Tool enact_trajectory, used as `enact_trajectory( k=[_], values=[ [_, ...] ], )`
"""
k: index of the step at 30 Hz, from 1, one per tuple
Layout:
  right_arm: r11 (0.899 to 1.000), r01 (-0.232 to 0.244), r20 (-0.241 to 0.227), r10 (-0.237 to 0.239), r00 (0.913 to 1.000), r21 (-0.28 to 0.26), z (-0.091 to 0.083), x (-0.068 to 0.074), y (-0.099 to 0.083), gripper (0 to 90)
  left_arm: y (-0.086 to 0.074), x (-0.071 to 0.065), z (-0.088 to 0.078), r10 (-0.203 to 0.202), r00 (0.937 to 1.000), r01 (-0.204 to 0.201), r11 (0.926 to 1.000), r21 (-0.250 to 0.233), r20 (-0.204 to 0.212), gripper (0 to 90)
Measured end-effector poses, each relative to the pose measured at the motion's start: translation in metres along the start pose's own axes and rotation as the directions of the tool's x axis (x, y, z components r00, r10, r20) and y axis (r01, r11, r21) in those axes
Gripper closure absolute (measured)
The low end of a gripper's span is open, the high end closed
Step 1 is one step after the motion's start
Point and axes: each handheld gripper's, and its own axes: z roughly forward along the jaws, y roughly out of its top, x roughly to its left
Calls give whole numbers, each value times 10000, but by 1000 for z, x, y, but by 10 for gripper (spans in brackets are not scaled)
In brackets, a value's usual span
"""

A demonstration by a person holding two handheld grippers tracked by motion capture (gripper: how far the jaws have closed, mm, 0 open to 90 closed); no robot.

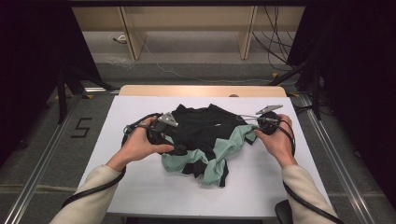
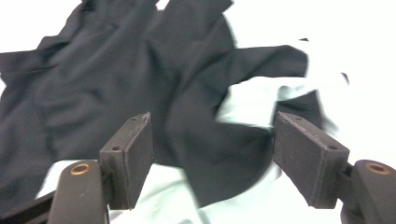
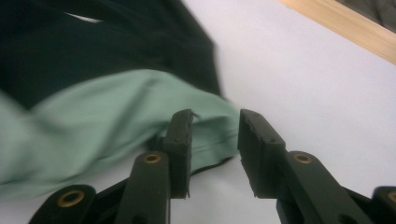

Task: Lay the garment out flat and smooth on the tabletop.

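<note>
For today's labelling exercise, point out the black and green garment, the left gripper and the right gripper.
black and green garment (image 1: pixel 201 128), high view, on its black middle part.
left gripper (image 2: pixel 212 154), left gripper view, midway between its open fingers.
right gripper (image 3: pixel 215 140), right gripper view, midway between its parted fingers.

Left gripper (image 2: pixel 212 156) jaws wide; right gripper (image 3: pixel 215 140) jaws parted.

Table brightly lit, surroundings dark — both gripper views soft, cloth motion-blurred.
</note>
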Motion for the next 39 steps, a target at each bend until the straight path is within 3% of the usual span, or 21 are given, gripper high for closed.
enact_trajectory(
  k=[3, 6, 7, 8, 10, 11, 12, 14, 19, 24, 29, 39],
  values=[
    [9997, 206, -783, -217, 9967, -157, -13, 15, -6, 644, -2, -7, 12, 27, 10000, -29, 9986, 530, 43, 319],
    [9991, 406, -1946, -419, 9800, -104, -22, 36, -15, 638, -8, -9, 23, -41, 10000, 47, 9961, 879, -70, 361],
    [9992, 411, -2602, -404, 9647, -29, -24, 46, -20, 634, -9, -9, 25, -49, 9999, 65, 9955, 946, -166, 382],
    [9987, 514, -2967, -475, 9538, 55, -25, 53, -23, 633, -10, -8, 26, -45, 9996, 71, 9950, 996, -264, 403],
    [9960, 843, -3785, -664, 9232, 309, -24, 72, -32, 624, -13, -7, 29, -119, 9995, 148, 9949, 997, -303, 457],
    [9948, 946, -4013, -711, 9132, 390, -22, 77, -34, 619, -13, -7, 30, -67, 9997, 90, 9949, 1001, -233, 488],
    [9930, 1078, -4394, -760, 8951, 480, -20, 85, -36, 607, -13, -8, 31, -1, 9998, 24, 9947, 1027, -218, 521],
    [9904, 1250, -4748, -826, 8762, 583, -17, 95, -36, 582, -14, -9, 33, 94, 9998, -72, 9939, 1097, -190, 564],
    [9885, 1316, -4773, -802, 8751, 750, -7, 103, -32, 566, -14, -13, 36, 313, 9993, -291, 9930, 1142, -181, 688],
    [9795, 1530, -4723, -740, 8784, 1312, -3, 110, -35, 710, -19, -16, 35, 364, 9993, -349, 9931, 1124, -112, 839],
    [9757, 1562, -4595, -695, 8854, 1534, -1, 115, -37, 829, -23, -18, 32, 353, 9993, -342, 9938, 1063, -86, 849],
    [9724, 1559, -4510, -624, 8903, 1733, -11, 108, -37, 853, -37, -18, 20, 209, 9996, -191, 9954, 934, -191, 852]
  ],
)
